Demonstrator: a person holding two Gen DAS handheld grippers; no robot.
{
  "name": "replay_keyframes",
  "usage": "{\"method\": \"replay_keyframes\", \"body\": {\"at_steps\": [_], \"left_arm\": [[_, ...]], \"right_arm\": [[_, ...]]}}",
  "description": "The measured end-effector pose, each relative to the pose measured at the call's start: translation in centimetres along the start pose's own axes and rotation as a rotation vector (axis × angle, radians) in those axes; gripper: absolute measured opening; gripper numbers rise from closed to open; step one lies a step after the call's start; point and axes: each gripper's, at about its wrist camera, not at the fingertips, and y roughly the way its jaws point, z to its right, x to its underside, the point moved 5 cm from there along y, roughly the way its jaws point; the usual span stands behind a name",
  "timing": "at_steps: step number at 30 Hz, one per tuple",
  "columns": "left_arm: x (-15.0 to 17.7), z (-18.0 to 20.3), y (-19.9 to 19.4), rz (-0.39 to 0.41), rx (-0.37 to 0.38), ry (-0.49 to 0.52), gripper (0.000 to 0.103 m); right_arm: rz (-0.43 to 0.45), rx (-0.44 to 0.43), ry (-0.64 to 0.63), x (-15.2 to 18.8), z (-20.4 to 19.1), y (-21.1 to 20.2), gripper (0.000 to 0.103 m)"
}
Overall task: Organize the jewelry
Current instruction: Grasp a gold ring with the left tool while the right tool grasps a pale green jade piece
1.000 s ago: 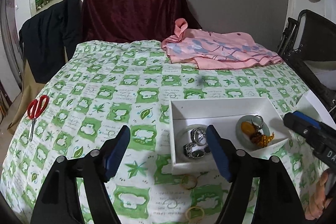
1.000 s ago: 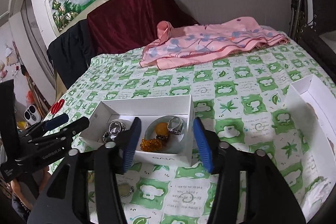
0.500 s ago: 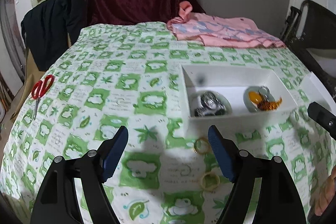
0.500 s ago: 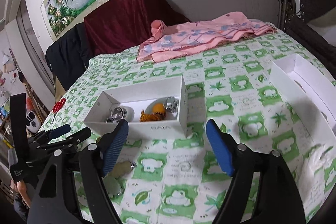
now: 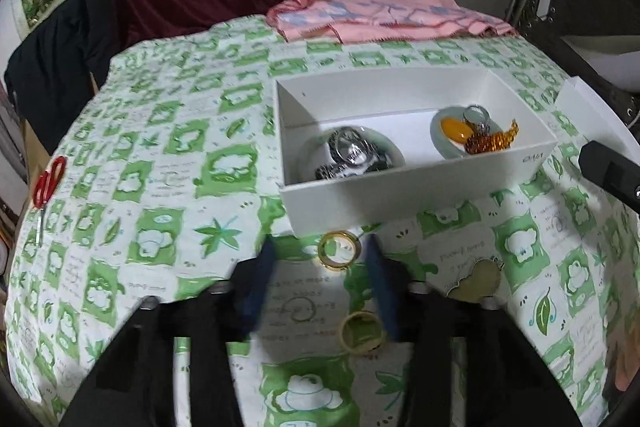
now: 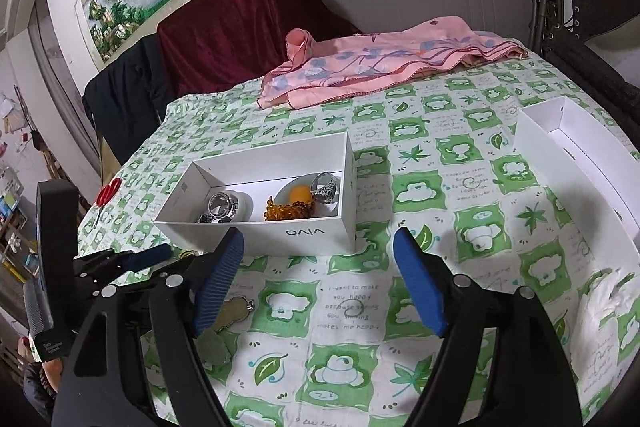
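Left wrist view: closing in on a gold ring that lies flat on the green-checked cloth, just in front of the near wall of the white box. Left gripper tilted down over it, blue pads blurred, jaws just narrowed, ring between them and close to the right-hand pad, a gap showing on the other side; not clamped. Nearer the camera, a second, paler ring by the same pad, and a heart pendant off to the right, both on the cloth. Inside the box, silver pieces in one dish and amber beads with a ring in another. Red scissors well apart at the cloth's left edge; pink fabric at the far end.

Right wrist view: right gripper held above bare cloth near the box, jaws just spread, standing wide apart, holding nothing. An open white lid off to the right.
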Motion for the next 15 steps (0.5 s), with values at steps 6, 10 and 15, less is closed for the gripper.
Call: {"method": "replay_keyframes", "body": {"at_steps": [6,10,15], "left_arm": [[-0.1,0.4,0.2,0.005,-0.013,0.02,0.03],[0.4,0.0,-0.2,-0.005,0.005,0.005,0.021],[1.9,-1.1,-1.5,-0.002,-0.02,-0.001,0.021]], "right_arm": [[-0.011,-0.001,-0.011,0.1,-0.2,0.3,0.073],[-0.03,-0.007,-0.025,0.3,-0.5,0.6,0.073],[-0.094,-0.045,-0.091,1.6,-2.2,1.4,0.073]]}}
